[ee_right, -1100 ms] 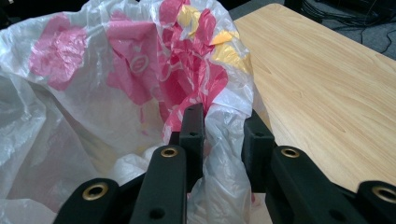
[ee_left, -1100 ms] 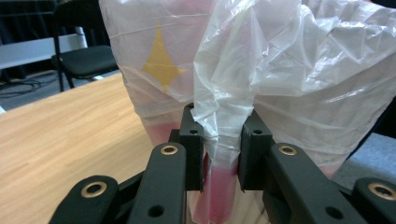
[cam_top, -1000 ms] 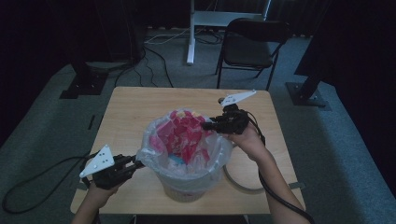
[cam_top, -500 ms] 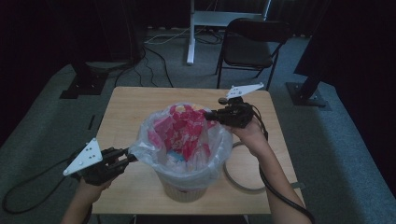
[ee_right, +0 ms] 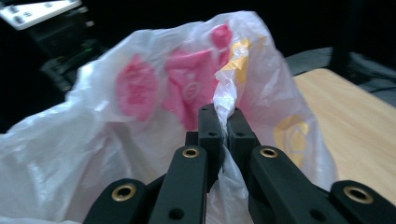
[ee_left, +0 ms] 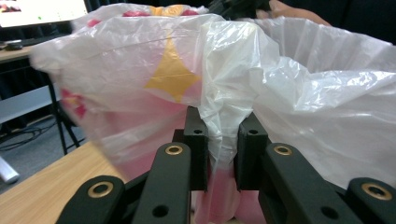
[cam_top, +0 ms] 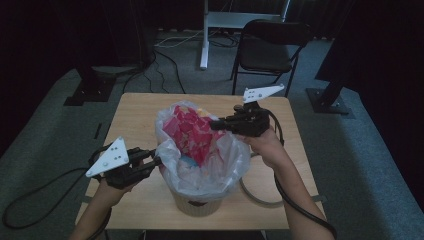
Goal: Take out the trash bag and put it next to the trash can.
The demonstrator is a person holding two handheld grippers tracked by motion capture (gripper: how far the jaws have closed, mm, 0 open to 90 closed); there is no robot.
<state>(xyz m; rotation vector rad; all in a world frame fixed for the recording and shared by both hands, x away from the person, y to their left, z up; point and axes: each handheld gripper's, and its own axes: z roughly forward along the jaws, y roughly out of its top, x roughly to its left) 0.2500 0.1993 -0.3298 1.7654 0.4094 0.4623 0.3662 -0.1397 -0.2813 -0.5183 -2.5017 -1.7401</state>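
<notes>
A translucent white plastic bag with pink and yellow print lines a beige bin at the table's front middle. My left gripper is at the bag's left side, and in the left gripper view it is shut on a bunched fold of the bag. My right gripper comes in from the right at the bag's far rim. In the right gripper view it pinches a thin twist of the bag. The bag's rim is pulled up above the bin between both grippers.
The bin stands on a light wooden table. A grey cable loop lies on the table to the bin's right. A black folding chair and a white desk leg stand behind the table, with dark stands on the floor at both sides.
Both grippers have risen with the bag's rim in them. The bag now stands taller over the bin and its plastic is drawn tighter.
</notes>
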